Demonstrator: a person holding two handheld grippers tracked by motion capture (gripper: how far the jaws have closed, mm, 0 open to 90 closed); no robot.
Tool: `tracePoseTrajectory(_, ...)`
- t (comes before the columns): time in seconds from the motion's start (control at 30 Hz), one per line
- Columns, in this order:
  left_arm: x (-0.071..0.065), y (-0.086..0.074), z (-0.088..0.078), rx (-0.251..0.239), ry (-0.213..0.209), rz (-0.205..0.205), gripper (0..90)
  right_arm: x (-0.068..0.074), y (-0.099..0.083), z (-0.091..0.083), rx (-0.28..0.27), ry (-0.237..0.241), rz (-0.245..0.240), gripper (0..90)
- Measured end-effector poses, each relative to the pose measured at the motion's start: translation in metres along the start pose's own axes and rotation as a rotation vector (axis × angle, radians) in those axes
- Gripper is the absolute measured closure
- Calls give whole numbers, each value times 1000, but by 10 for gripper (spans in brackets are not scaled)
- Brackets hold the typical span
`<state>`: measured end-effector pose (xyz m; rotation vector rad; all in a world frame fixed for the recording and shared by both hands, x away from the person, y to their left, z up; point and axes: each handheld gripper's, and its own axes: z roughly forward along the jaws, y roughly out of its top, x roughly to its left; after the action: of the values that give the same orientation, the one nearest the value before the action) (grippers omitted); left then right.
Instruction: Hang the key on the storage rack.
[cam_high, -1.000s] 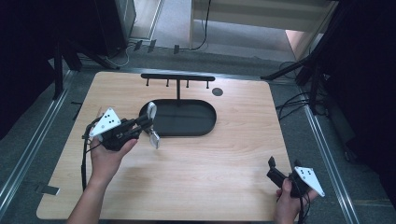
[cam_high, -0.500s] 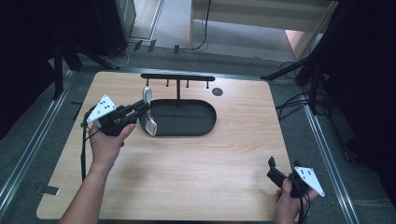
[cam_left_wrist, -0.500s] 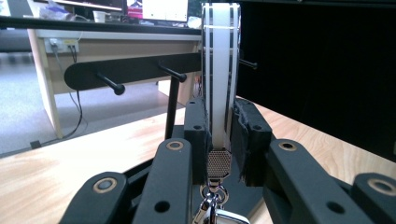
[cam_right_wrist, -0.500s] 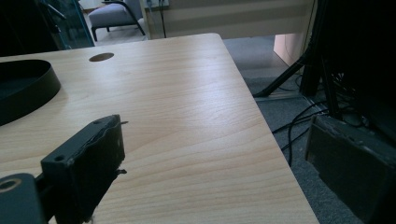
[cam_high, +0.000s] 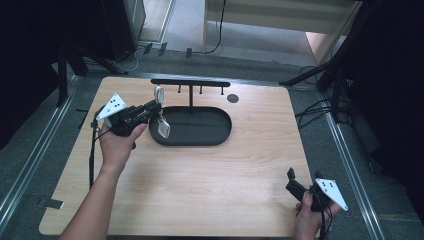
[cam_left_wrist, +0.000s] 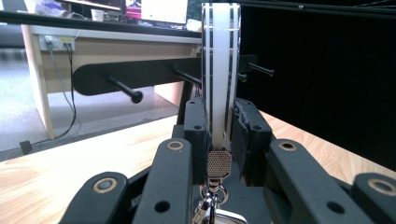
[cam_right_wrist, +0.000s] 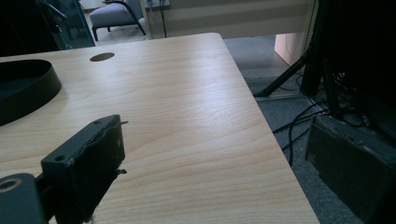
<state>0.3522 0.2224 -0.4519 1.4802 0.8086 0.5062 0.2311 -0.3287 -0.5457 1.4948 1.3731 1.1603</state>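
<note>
Nearest, at the front right corner of the table, the right gripper rests low with its jaws standing apart and nothing between them. Farther back, near the rear left corner, the left gripper is clamped on a white strap with black stripes, held upright, with a metal clasp below. Just behind it stands the black rack with pegs, over the black oval tray.

From my left gripper view, the strap runs out past the top edge, and the metal tag below its clasp is cut off at the bottom. Behind the strap, part of the rack's bar is hidden.
</note>
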Motion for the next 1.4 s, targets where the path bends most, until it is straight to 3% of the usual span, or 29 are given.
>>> tracePoseTrajectory(0.23,10,-5,5,11,6,-22,770,0,0,0,1,0,0,43)
tracePoseTrajectory(0.3,15,-6,8,4,10,-45,770,0,0,0,1,-1,-1,44)
tracePoseTrajectory(0.43,17,-8,13,8,14,-47,770,0,0,0,1,1,0,43)
tracePoseTrajectory(1.2,34,-20,24,-16,46,-190,768,0,0,0,-1,2,0,44)
tracePoseTrajectory(1.4,37,-22,26,-10,63,-195,767,0,0,0,-2,1,-1,43)
